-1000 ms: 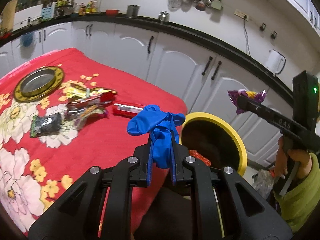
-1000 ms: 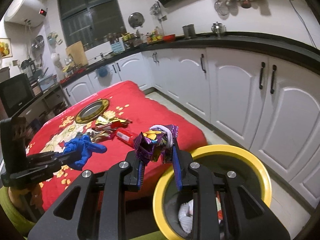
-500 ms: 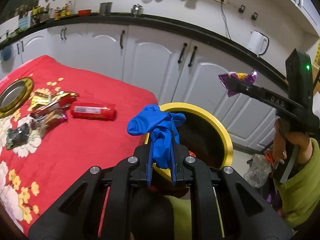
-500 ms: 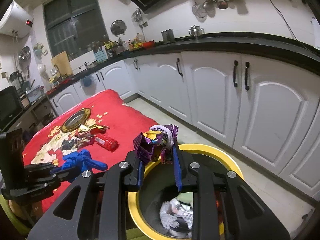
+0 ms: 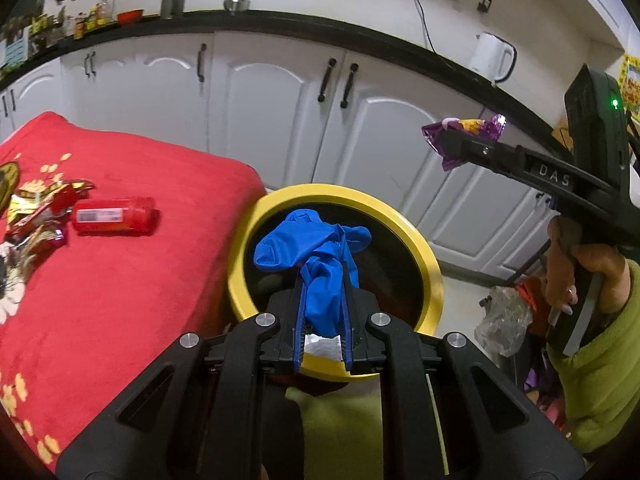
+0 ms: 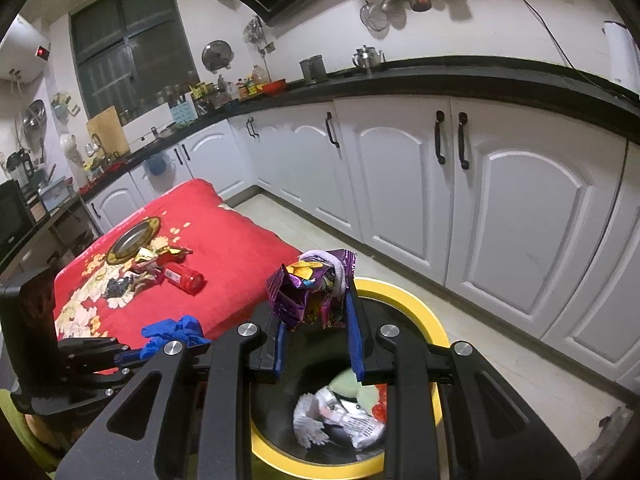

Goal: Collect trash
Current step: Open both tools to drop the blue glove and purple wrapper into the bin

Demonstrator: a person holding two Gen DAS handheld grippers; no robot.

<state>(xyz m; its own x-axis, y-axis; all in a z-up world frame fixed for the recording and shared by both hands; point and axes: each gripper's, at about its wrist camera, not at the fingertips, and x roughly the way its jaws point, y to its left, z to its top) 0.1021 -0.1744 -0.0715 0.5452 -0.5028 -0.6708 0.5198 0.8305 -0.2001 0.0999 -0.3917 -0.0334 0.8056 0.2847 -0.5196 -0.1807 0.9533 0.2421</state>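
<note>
Left tool [image 5: 320,276] grips blue glove [image 5: 310,242] | right tool [image 6: 320,316] grips purple wrapper [image 6: 310,286] | yellow bin [image 6: 424,308] mouth directly below both, frame centre

Counting it up: two grippers, the left gripper [image 5: 322,322] and the right gripper [image 6: 320,338], with one blue glove [image 5: 316,252] and one purple wrapper [image 6: 310,290] between them. There's one yellow-rimmed bin [image 5: 434,276], one red bottle [image 5: 114,216] and one round gold-rimmed plate [image 6: 132,239] on one red cloth [image 5: 120,304]. Can't get a solid count on the wrappers piled by the bottle.
</note>
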